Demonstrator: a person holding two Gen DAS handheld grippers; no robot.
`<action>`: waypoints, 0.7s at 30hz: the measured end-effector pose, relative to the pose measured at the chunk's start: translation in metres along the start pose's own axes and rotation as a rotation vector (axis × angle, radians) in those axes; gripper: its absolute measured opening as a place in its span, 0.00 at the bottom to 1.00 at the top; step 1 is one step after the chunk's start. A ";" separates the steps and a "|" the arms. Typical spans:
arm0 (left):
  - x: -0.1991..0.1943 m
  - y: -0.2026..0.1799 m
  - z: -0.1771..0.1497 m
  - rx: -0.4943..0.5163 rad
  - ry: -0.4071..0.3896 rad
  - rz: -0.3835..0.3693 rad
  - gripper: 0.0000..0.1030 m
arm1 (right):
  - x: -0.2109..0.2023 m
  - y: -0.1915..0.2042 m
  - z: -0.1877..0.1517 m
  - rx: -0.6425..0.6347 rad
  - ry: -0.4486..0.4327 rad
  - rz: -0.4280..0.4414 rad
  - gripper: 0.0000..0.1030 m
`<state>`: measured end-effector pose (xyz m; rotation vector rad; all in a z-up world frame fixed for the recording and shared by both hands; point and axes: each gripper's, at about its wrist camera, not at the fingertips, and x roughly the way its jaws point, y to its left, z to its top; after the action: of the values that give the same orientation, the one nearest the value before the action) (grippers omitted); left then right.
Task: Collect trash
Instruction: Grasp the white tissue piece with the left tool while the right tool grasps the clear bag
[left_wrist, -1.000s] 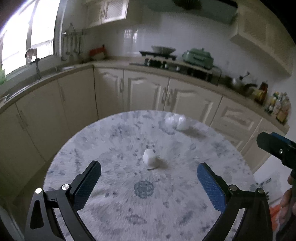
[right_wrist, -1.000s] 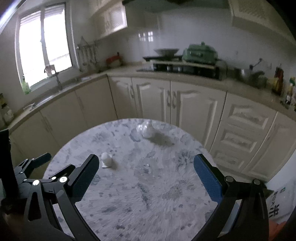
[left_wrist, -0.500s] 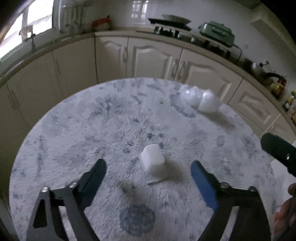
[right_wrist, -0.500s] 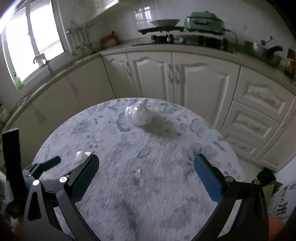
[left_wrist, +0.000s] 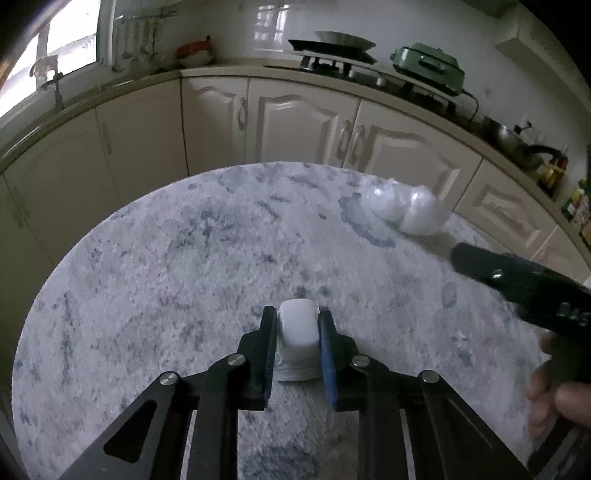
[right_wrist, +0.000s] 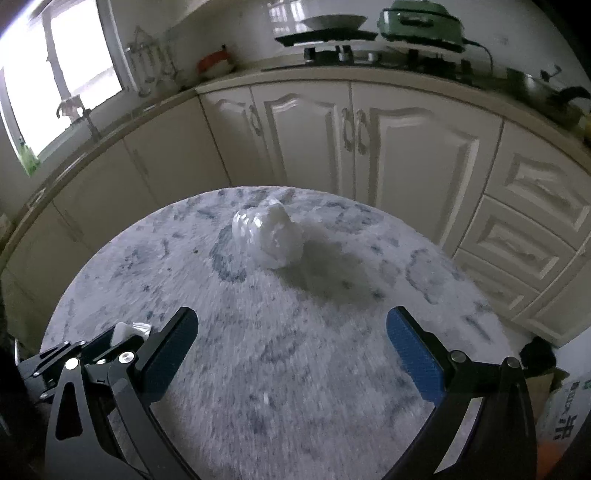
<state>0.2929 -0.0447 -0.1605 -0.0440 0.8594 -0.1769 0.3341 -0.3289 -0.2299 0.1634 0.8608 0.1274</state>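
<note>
A small white cup (left_wrist: 298, 326) was squeezed between the left gripper's (left_wrist: 297, 328) fingers, low over the round table (left_wrist: 166, 280); a crumpled plastic bag (right_wrist: 269, 236) was seen ahead of the right gripper (right_wrist: 291, 354), whose fingers were spread wide with nothing held.

Only blurred, unreadable dark print on a white bag (right_wrist: 567, 413) at the right wrist view's lower right edge.
</note>
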 end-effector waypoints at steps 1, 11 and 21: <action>0.002 0.002 0.004 0.001 -0.006 0.003 0.16 | 0.005 0.001 0.002 -0.001 0.004 -0.001 1.00; 0.022 0.009 0.027 -0.021 -0.042 0.024 0.16 | 0.066 0.010 0.032 -0.014 0.032 -0.030 0.99; -0.007 0.022 0.022 -0.034 -0.064 0.004 0.16 | 0.051 0.011 0.033 -0.028 0.027 0.058 0.43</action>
<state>0.3081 -0.0228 -0.1430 -0.0794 0.7989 -0.1564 0.3915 -0.3117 -0.2448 0.1610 0.8810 0.1967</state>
